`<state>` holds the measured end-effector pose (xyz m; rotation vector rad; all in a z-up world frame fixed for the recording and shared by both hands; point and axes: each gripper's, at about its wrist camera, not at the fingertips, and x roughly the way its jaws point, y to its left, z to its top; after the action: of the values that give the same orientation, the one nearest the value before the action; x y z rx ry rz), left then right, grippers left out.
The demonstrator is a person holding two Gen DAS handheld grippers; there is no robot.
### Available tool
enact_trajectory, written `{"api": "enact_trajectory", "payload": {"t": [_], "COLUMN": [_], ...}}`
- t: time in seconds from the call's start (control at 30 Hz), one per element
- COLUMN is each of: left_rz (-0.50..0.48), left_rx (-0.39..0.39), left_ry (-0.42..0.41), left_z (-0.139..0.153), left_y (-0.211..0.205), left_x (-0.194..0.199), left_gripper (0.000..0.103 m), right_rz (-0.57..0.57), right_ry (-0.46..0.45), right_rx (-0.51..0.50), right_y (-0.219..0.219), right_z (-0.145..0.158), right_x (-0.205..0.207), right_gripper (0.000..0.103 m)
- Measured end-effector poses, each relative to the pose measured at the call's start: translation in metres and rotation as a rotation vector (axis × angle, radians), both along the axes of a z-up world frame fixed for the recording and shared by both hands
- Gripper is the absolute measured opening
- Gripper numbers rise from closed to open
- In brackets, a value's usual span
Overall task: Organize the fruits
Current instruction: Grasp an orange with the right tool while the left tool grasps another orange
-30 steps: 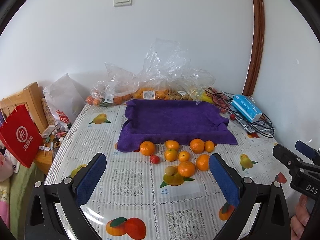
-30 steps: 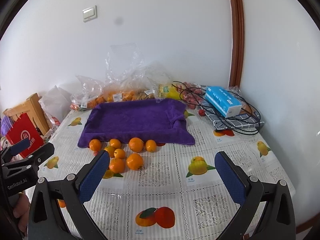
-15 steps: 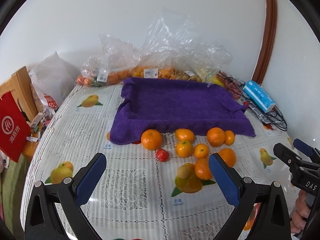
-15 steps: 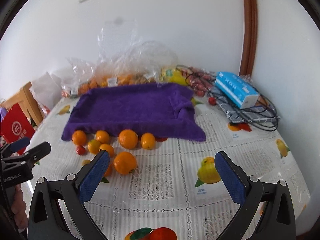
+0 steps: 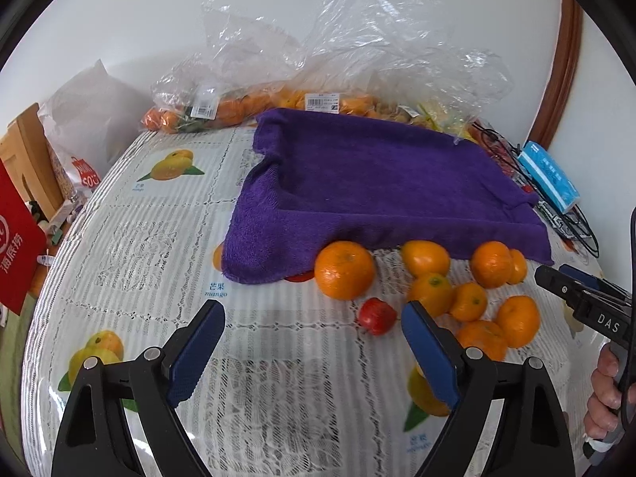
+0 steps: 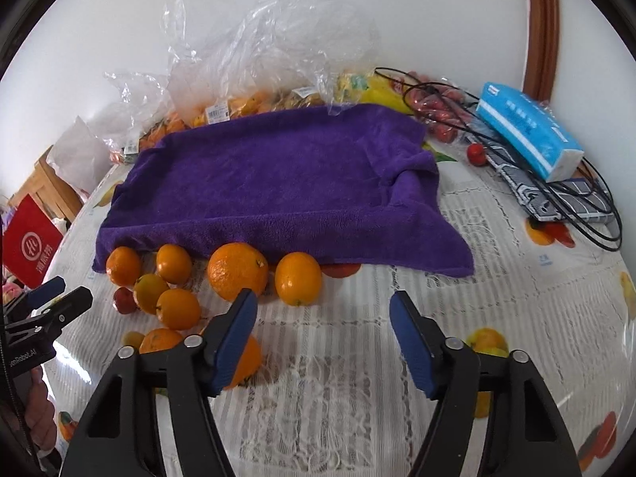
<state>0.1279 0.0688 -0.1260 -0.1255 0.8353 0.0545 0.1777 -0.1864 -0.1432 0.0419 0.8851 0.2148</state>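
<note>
Left wrist view: left gripper (image 5: pixel 312 340) spread, holding nothing; right gripper (image 6: pixel 322 330) likewise spread and bare. Oranges (image 5: pixel 344 270) and one small red fruit (image 5: pixel 377 315) lie loose just before the purple towel's (image 5: pixel 369 183) near edge. Step judged: approach, nothing yet picked. Next move calls for closing on one orange. Bagged fruit behind the towel is hard to make out.

loose oranges (image 5: pixel 344 270) and a small red fruit (image 5: pixel 377 321) lie beside the purple towel (image 5: pixel 381 183).
</note>
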Motion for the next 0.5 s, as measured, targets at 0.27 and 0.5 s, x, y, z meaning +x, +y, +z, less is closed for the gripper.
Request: {"api": "enact_trajectory", "payload": {"t": [0.27,0.5], "left_rz": [0.009,-0.011], "left_rx": [-0.034,-0.07], "left_ry": [0.034,0.038], "left_z": [-0.015,-0.02], "left_y": [0.005,0.004], "left_x": [0.014,0.024], "left_gripper": [0.089,0.089], "right_rz": [0.032,0.064], "right_ry": [0.048,0.083], "right_rx": [0.022,0.016], "right_y": [0.006,0.013], "right_z": [-0.017,-0.03], "right_x": [0.025,0.041], "right_gripper": [0.051,0.036]}}
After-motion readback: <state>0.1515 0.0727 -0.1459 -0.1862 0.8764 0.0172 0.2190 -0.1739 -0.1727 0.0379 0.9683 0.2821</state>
